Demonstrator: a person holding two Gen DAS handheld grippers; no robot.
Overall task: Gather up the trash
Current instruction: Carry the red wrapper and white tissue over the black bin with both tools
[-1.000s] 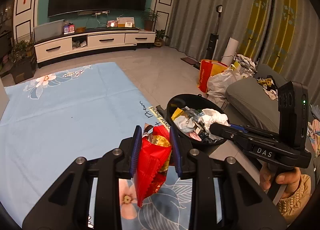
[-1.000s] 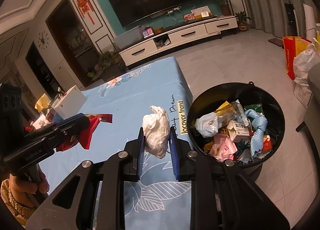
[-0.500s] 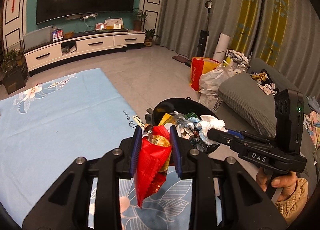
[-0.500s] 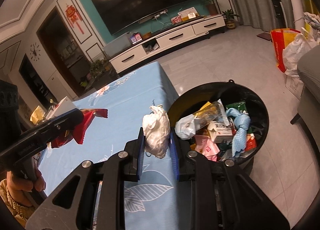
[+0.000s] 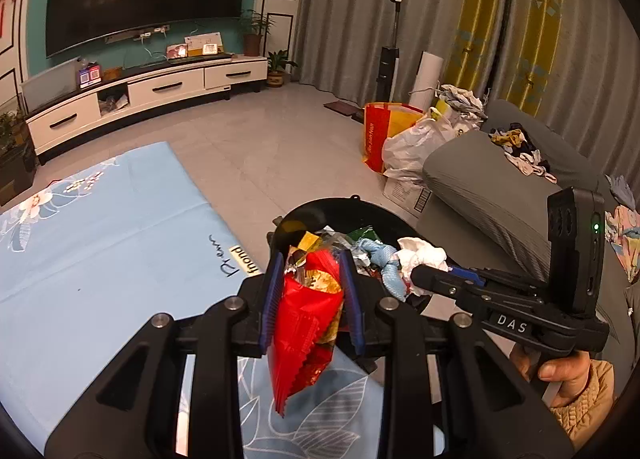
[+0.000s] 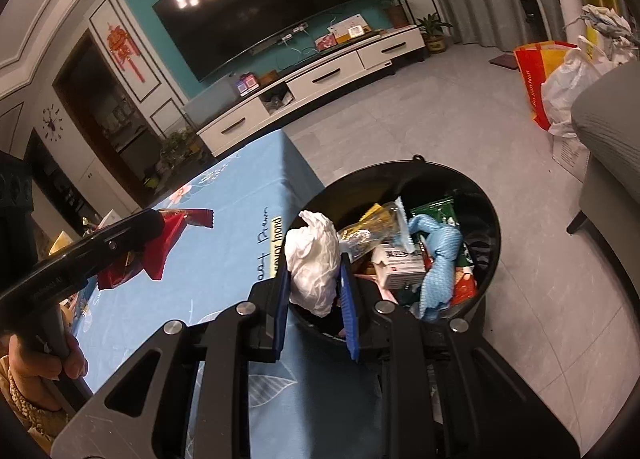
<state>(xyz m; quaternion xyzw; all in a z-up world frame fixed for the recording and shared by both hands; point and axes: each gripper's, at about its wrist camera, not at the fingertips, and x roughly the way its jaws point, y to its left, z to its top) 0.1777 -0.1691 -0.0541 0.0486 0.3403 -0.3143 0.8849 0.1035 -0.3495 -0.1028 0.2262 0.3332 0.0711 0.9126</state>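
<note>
Clamping a red wrapper (image 5: 304, 323), the left claw (image 5: 310, 291) nears the full black bin (image 6: 490, 219); the right claw (image 6: 314, 291) pinches white tissue (image 6: 314, 259).

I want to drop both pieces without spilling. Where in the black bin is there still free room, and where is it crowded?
The black bin shows bare dark wall along its far rim and at its near edge under the white tissue. The middle and right are crowded: blue cloth, small box, wrappers. The blue tablecloth beside it is bare.
</note>
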